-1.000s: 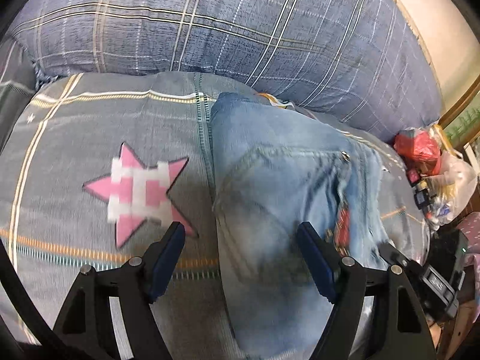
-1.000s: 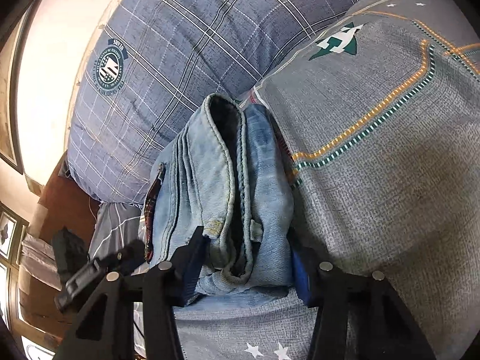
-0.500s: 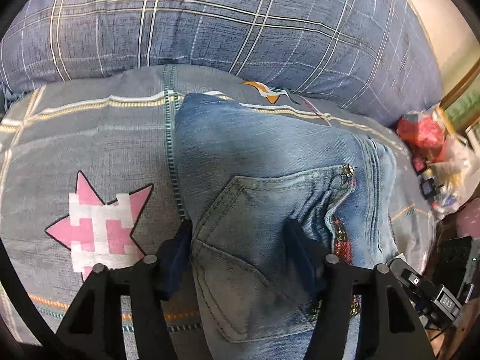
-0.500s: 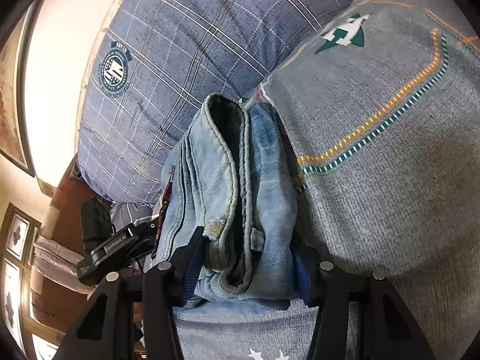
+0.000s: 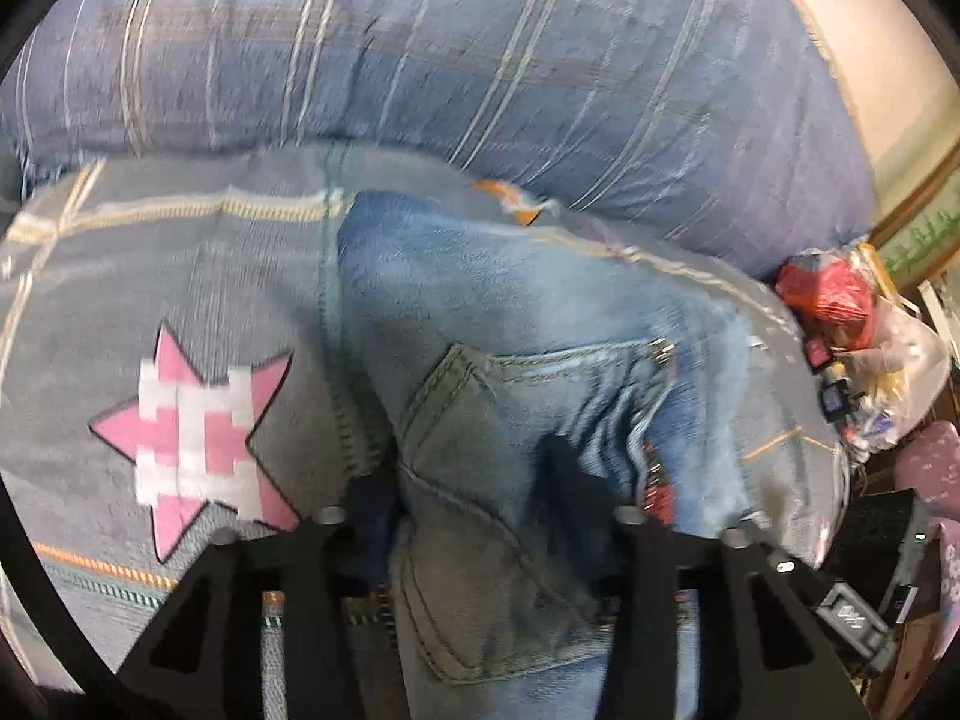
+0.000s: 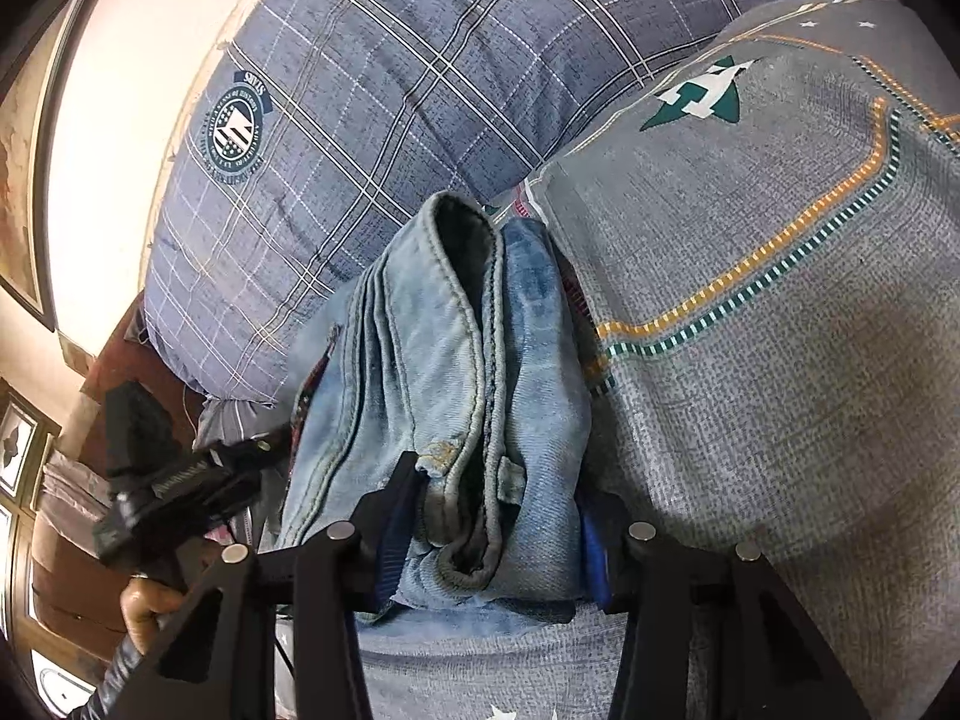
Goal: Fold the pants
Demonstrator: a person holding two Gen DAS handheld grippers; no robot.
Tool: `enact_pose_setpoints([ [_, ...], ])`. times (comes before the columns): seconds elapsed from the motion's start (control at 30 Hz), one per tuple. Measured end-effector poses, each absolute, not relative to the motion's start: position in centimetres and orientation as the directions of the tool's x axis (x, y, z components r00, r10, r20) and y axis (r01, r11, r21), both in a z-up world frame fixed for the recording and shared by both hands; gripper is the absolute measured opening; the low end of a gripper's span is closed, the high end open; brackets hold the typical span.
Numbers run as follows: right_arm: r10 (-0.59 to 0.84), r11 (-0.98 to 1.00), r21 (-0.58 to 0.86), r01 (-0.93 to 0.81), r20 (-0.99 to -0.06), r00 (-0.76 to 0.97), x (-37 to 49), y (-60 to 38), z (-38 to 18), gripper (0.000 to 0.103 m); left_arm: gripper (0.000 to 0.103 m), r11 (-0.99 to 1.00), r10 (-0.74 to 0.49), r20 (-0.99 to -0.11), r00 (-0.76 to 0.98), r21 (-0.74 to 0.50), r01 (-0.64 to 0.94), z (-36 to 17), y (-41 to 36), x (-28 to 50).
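Folded light-blue denim pants, a thick bundle on the grey star-print bedspread, clamped between both left tongs, jaws just closing, and right tongs; folding looks nearly finished.

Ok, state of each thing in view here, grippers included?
jeans: folded into a thick bundle, lying on the bedspread
left gripper: jaws have just been closing, pressed on the jeans by the back pocket
right gripper: clamped on the jeans' folded end
bedspread: spread flat
pillow: lying behind the jeans
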State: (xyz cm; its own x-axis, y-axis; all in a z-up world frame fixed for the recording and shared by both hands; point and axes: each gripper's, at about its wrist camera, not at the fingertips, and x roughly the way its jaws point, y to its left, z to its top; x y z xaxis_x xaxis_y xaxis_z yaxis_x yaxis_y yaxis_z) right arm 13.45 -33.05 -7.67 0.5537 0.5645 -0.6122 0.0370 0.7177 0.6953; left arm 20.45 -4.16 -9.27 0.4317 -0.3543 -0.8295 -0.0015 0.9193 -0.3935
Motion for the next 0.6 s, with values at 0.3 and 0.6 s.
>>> enact_pose_setpoints([
  [0.3,0.516,0.768,0.64,0.01,-0.629,0.581,13.2,-32.0,-7.1,0.048,0.041,0.954,-0.281,-0.845,0.455,-0.297,0.037,-7.8,-5.6,19.6],
  [0.6,0.396,0.898,0.415,-0.145,-0.618,0.679,11.1,-28.0,-2.5,0.037,0.032,0.925,-0.354,-0.798,0.487,-0.377,0.054,-4.3,-4.3,16.8],
])
